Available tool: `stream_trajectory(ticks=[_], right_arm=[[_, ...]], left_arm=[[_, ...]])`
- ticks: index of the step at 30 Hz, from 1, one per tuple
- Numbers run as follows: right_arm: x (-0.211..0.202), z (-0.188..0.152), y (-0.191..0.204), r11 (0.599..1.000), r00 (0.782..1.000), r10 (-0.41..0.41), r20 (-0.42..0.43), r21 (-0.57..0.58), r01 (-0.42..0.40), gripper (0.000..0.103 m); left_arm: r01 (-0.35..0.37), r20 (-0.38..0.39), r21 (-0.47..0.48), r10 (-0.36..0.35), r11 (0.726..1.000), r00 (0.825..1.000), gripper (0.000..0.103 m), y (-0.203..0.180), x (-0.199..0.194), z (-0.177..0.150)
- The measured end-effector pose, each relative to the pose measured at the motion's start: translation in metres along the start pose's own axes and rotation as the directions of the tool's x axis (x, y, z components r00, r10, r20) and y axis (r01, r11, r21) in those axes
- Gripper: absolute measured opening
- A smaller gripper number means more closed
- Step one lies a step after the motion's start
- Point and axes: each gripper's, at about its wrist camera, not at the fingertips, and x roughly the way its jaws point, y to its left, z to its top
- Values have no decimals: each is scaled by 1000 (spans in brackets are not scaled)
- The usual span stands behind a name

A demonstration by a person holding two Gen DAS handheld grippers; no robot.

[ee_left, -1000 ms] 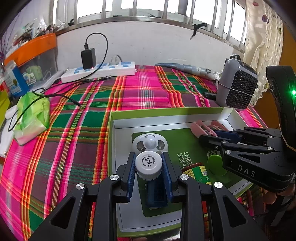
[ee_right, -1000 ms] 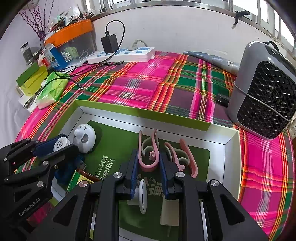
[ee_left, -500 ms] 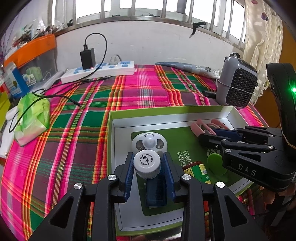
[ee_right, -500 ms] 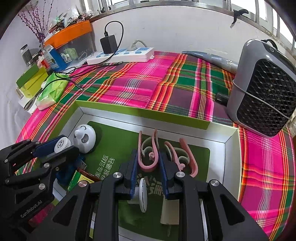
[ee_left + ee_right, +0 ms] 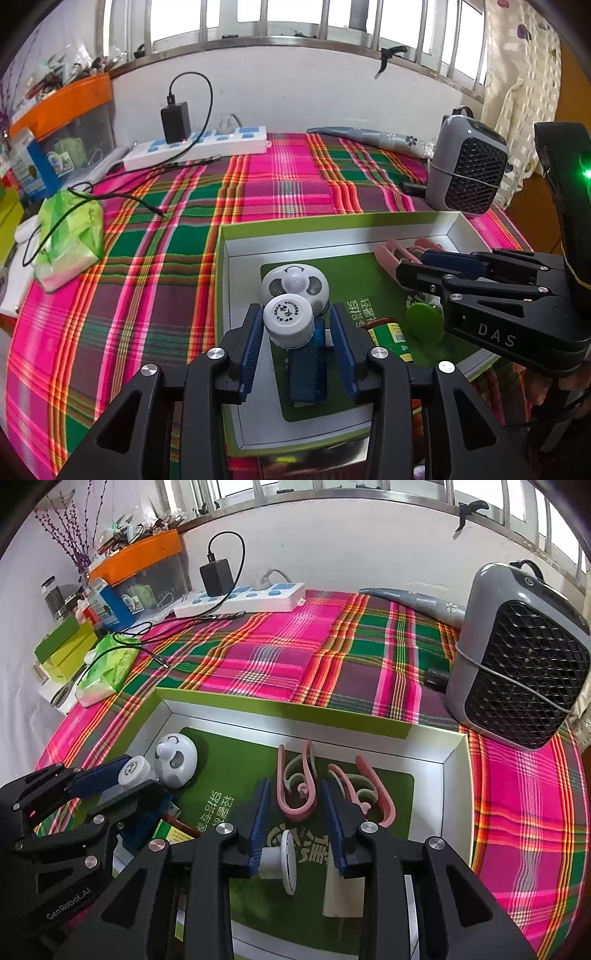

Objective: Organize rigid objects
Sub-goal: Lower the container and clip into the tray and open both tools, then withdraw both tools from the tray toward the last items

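Observation:
A shallow green box (image 5: 332, 225) with white inner walls lies on the plaid cloth. In it a blue bottle with a white cap (image 5: 289, 320) rests between the blue pads of my left gripper (image 5: 294, 321). The jaws are opening and the right pad stands clear of the bottle. A white round panda-faced gadget (image 5: 294, 284) lies just beyond. In the right wrist view my right gripper (image 5: 295, 790) straddles a pink hooked clip (image 5: 297, 805). Its jaws are opening too, with gaps on both sides. A second pink clip (image 5: 369, 794) lies to its right.
The box also holds a green disc (image 5: 424, 321), a white suction-type disc (image 5: 286, 860) and a beige piece (image 5: 340, 890). A grey fan heater (image 5: 517, 657) stands right of the box. A power strip (image 5: 195, 147) and a green tissue pack (image 5: 70, 229) lie farther off.
Both pairs of jaws have widened: the left has let go of the blue bottle, the right of the pink clip. Neither hand has shifted.

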Motion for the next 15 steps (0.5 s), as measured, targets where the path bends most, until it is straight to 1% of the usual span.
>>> stream_trajectory(ticks=[1,4,5,15], right_arm=[[-2,0,0,1000,1000,-4,3,4,4,33],[-8,-2,0,1000,1000,-6,17,13,6,42],[-11,-2,0,1000,1000,-4,23,16,4,43],[-39,-12,7,999,997,-7,73,34,5,43]], left_arm=[[3,6,2,-3,1000,1000,38,0,-3,0],[2,20,12,-2,1000,1000,39,-2,-12,0],[2,22,15,-2,1000,1000,39,-3,-13,0],[6,58,28,-8,1000,998,39,-7,-41,-9]])
